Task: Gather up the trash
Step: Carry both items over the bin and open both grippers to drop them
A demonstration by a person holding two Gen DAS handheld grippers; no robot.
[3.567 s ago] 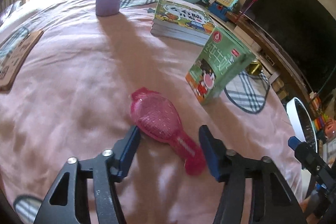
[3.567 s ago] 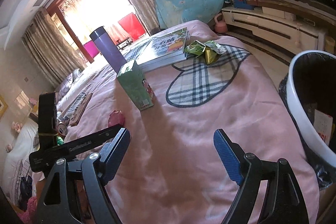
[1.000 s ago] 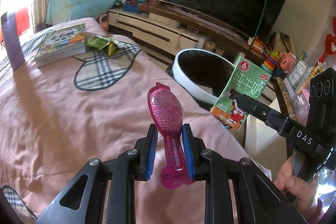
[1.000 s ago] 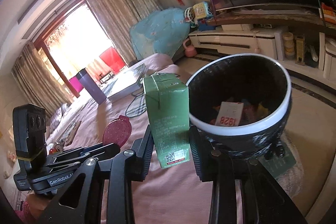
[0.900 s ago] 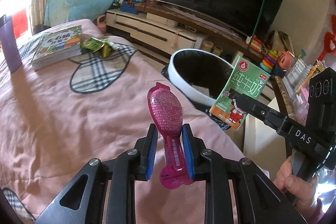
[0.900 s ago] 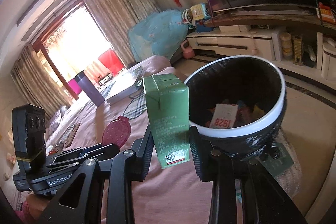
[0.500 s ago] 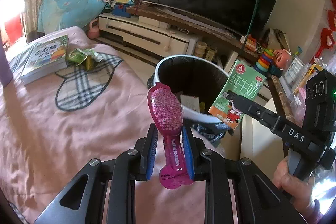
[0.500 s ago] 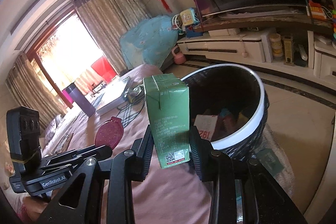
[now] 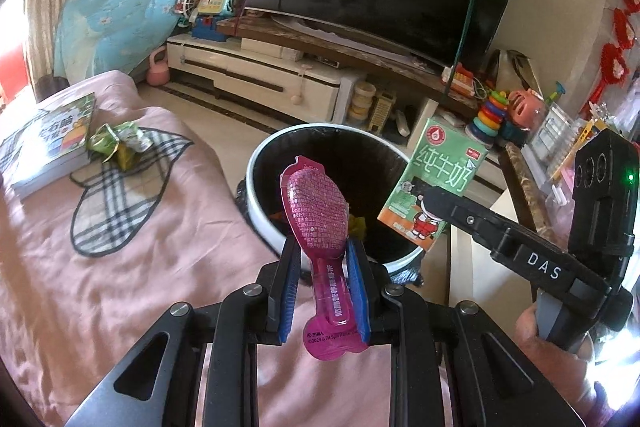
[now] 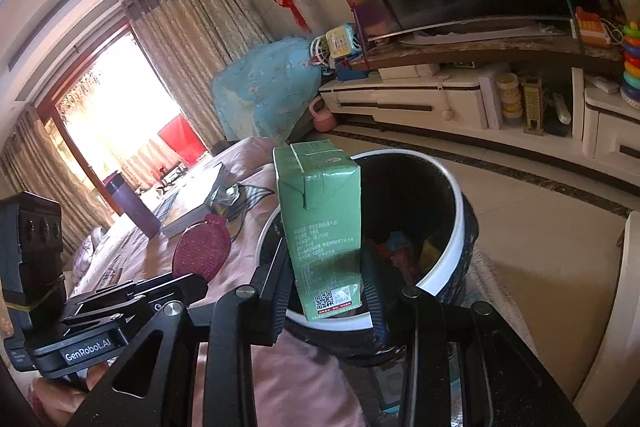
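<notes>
My left gripper (image 9: pixel 322 259) is shut on a pink spoon-shaped plastic package (image 9: pixel 316 215), held upright at the near rim of the white-rimmed black trash bin (image 9: pixel 256 163). My right gripper (image 10: pixel 326 269) is shut on a green milk carton (image 10: pixel 320 211), held upright over the bin's near rim (image 10: pixel 456 227). The carton also shows in the left wrist view (image 9: pixel 436 187), over the bin's right side. The pink package shows in the right wrist view (image 10: pixel 202 253) to the left of the bin. Crumpled green wrappers (image 9: pixel 120 143) lie on the pink bed.
The bin holds paper and scraps and stands on the floor against the pink bed (image 9: pixel 120 267). Books (image 9: pixel 52 139) lie on the bed beside the wrappers, a purple bottle (image 10: pixel 130 205) behind. A TV stand (image 9: pixel 280 75) with toys lines the far wall.
Both grippers picked up their items from the bed and carried them to the bin. Over the last second they moved closer, so both items now stand at the bin's opening.
</notes>
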